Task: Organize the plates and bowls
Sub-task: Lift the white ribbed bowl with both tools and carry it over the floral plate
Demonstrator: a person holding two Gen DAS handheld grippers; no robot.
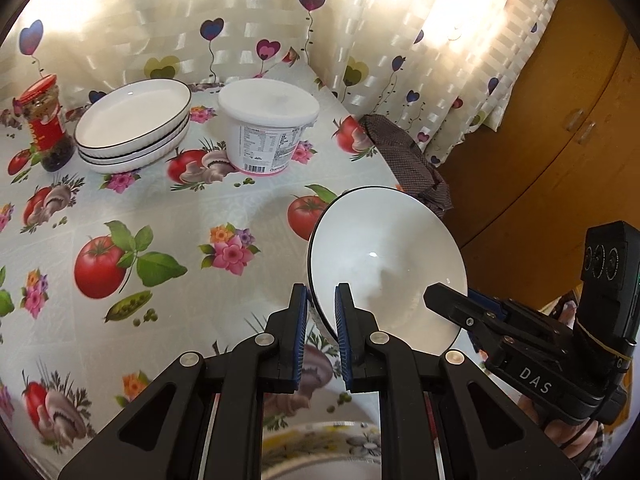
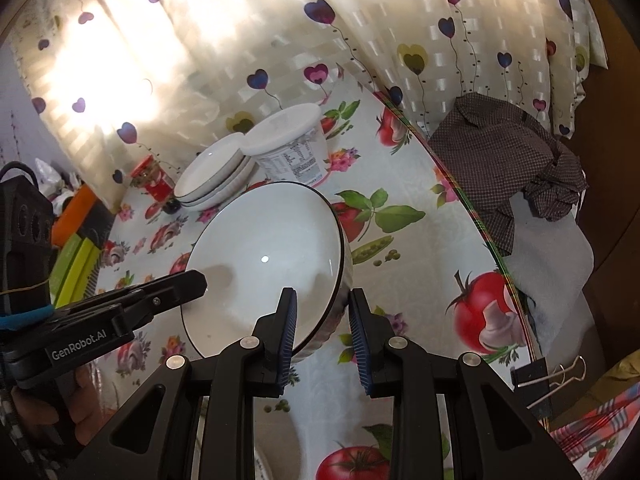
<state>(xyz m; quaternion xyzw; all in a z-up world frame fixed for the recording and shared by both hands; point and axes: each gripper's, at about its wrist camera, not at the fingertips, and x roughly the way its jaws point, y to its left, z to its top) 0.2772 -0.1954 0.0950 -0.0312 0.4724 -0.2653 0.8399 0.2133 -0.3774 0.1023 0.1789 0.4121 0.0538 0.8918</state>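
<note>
White bowl (image 2: 264,268) tilted above table (image 2: 400,296), rim between right gripper (image 2: 322,334) pads, apparently touching; left gripper (image 2: 188,284) at opposite rim.

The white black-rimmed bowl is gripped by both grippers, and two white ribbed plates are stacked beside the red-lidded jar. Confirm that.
Not quite: the stack of white ribbed plates holds three, as the left wrist view shows. The rest stands: left gripper and right gripper both straddle the rim of the white black-rimmed bowl, beside the red-lidded jar.

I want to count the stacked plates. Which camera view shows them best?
The left wrist view shows the stacked plates best: they are large there, unobstructed, and three black rims can be told apart. In the right wrist view the stack is small and distant, partly hidden behind the white tub and the bowl.
</note>
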